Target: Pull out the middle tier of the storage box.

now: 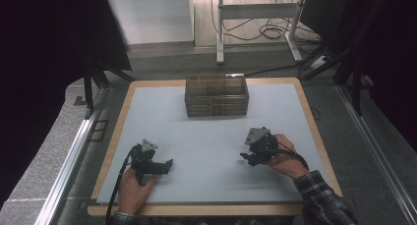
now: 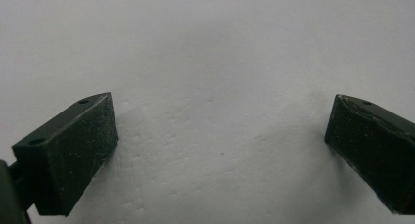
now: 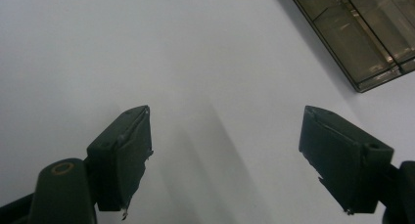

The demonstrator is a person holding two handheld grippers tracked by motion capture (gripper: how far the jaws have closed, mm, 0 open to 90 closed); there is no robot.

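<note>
Here we see the table (image 1: 147, 95) first, the largest thing before us: a wooden-edged top under a pale grey mat, with dark carpeted floor (image 1: 59, 146) around it and a metal rail (image 1: 66, 166) running along its left side. Beyond its far edge stand the white legs of another table frame (image 1: 220, 33), with loose cables (image 1: 268, 32) lying on the floor between them. On the mat, at the middle of the far edge, sits the clear compartment box (image 1: 216, 96), a low see-through case divided into cells; in the right gripper view one corner of it (image 3: 364, 33) shows at the upper right, and we cannot tell what lies in its cells. Nothing stands between the box and either tool; bare mat lies in between. Nearer to us, the left gripper (image 1: 169, 164) rests low on the mat at the near left, held in the person's left hand (image 1: 133, 185), its cable trailing back along the wrist. In the left gripper view its jaws stand spread wide with only mat between them. The right gripper (image 1: 244, 157) is at the near right, in the right hand (image 1: 282, 158) that comes out of a plaid sleeve (image 1: 322, 198). Its jaws too are spread apart and hold nothing. Both tools are well apart from the box and from each other.
</note>
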